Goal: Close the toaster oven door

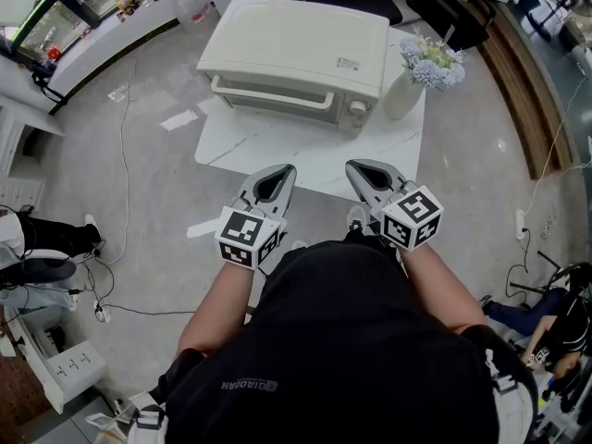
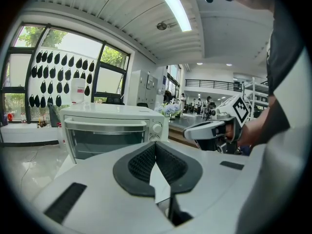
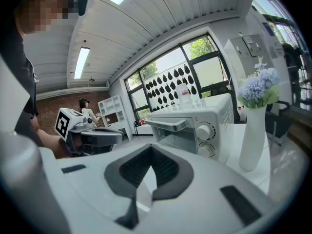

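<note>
A cream toaster oven point(image 1: 296, 58) stands at the back of a white marble table point(image 1: 277, 151). Its glass door point(image 2: 105, 139) stands upright against the front and looks closed, with the handle point(image 1: 273, 95) along its top edge and two knobs point(image 3: 207, 140) to the right. My left gripper point(image 1: 282, 172) hangs over the table's near edge, short of the oven, shut and empty point(image 2: 155, 145). Beside it my right gripper point(image 1: 356, 167) is also shut with nothing in it point(image 3: 150, 150). Neither touches the oven.
A white vase of pale blue flowers point(image 1: 407, 91) stands on the table right of the oven point(image 3: 253, 135). Cables and a power strip point(image 1: 102, 313) lie on the grey floor at left, near a seated person's legs point(image 1: 42, 239). Chairs point(image 1: 435, 3) stand behind the table.
</note>
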A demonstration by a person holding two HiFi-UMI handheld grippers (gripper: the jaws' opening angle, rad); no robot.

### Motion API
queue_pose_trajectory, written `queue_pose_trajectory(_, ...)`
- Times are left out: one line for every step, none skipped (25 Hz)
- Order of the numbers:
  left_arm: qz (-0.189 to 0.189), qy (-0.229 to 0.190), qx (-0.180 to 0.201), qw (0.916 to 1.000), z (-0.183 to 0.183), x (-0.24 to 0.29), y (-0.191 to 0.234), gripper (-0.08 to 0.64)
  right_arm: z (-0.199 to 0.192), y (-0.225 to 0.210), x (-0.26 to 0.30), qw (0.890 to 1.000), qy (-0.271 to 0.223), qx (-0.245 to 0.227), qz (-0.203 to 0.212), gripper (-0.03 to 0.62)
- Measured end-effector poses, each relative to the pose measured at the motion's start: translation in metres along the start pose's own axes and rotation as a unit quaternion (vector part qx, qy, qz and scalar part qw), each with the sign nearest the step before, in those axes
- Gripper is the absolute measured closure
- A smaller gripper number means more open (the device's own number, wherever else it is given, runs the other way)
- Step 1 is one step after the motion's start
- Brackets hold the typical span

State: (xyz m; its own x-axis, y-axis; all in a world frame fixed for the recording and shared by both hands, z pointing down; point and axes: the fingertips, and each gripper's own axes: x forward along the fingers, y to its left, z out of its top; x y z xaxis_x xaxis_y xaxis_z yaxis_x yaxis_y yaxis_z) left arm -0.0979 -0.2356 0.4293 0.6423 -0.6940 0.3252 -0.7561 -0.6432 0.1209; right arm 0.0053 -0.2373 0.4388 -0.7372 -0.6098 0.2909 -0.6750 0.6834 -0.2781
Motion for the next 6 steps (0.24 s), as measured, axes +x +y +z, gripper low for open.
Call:
queue_pose_trajectory(-0.001,0.000,0.000,1.0000,0.0002,0.0003,0.0000,0.555,0.0001,-0.0004,0.0002,1.000,0.000,0.000,0.000,0.594)
queue_pose_trajectory(-0.001,0.000,0.000,1.0000,0.0005,0.0008,0.0000,0.555,0.0001,-0.0008,0.0004,1.000,0.000,0.000,-0.001,0.594)
queue_pose_trajectory(-0.001,0.000,0.001,1.0000,0.0009,0.0012,0.0000,0.555,0.0001,-0.0013,0.0006,1.000,0.000,0.000,-0.001,0.594)
queue_pose_trajectory(-0.002,0.000,0.001,1.0000,0.0013,0.0014,0.0000,0.555,0.0002,-0.0016,0.0007,1.000,0.000,0.000,-0.001,0.594)
queue_pose_trajectory(-0.002,-0.001,0.001,1.0000,0.0017,0.0017,0.0000,0.555,0.0003,-0.0019,0.0009,1.000,0.000,0.000,-0.001,0.594)
queue_pose_trajectory(-0.002,-0.001,0.001,1.0000,0.0022,0.0019,0.0000,0.555,0.0004,-0.0021,0.0011,1.000,0.000,0.000,-0.001,0.594)
